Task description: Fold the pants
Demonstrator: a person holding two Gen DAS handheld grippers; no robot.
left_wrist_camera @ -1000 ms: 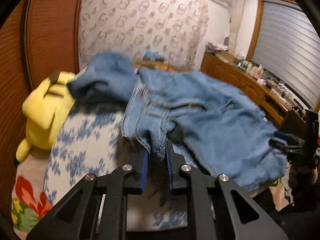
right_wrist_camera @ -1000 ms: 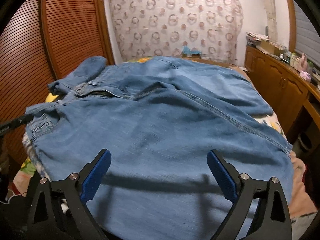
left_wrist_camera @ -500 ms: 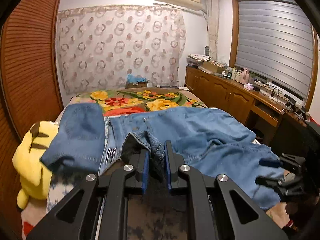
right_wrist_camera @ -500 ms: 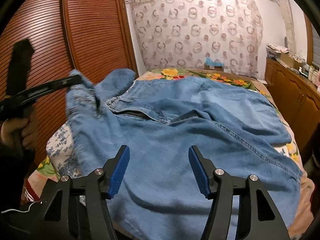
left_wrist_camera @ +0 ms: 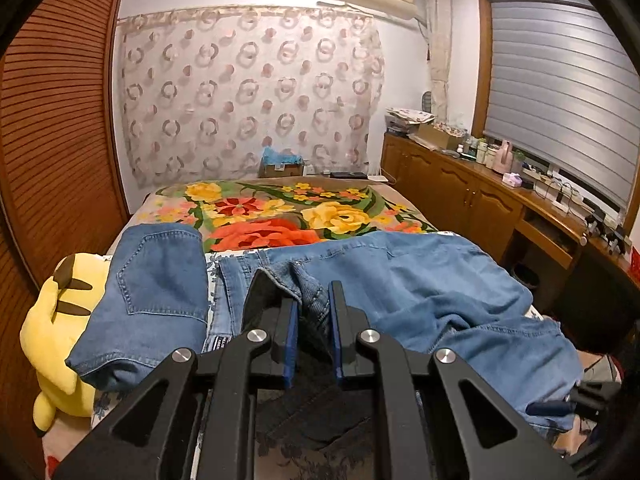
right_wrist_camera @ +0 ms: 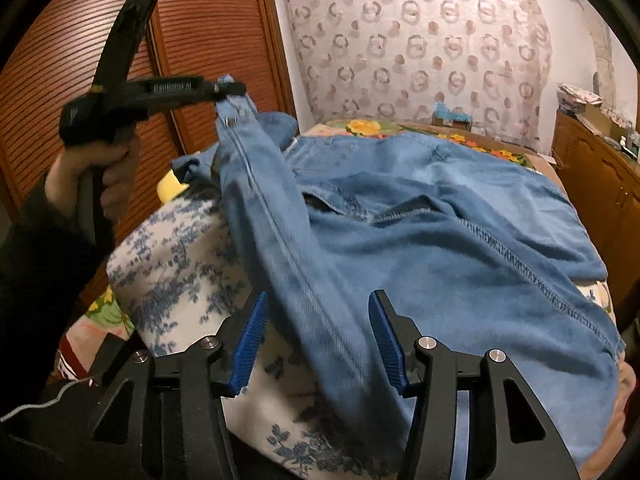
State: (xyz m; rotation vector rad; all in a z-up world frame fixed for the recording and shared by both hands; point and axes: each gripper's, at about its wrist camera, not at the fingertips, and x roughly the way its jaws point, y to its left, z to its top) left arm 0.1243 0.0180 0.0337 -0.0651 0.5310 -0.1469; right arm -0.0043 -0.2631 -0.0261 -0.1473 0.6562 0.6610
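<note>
Light blue denim pants (right_wrist_camera: 440,216) lie spread over the bed. My left gripper (left_wrist_camera: 313,312) is shut on the pants' waistband (left_wrist_camera: 308,296) and holds it lifted; in the right wrist view the left gripper (right_wrist_camera: 228,88) pinches that edge high at the left, with cloth hanging taut below it. My right gripper (right_wrist_camera: 316,340) is open, its blue pads either side of the stretched strip of denim near the bed's front edge. One leg (left_wrist_camera: 156,296) lies folded at the left.
A yellow plush toy (left_wrist_camera: 60,320) lies at the bed's left edge, against the wooden louvred doors (right_wrist_camera: 192,40). A flowered blanket (left_wrist_camera: 280,216) covers the far bed. A wooden cabinet (left_wrist_camera: 480,200) with small items runs along the right wall.
My left gripper has lifted the waistband up and back, pulling the denim taut. My right gripper has narrowed around the stretched cloth and dropped toward the bed's near edge.
</note>
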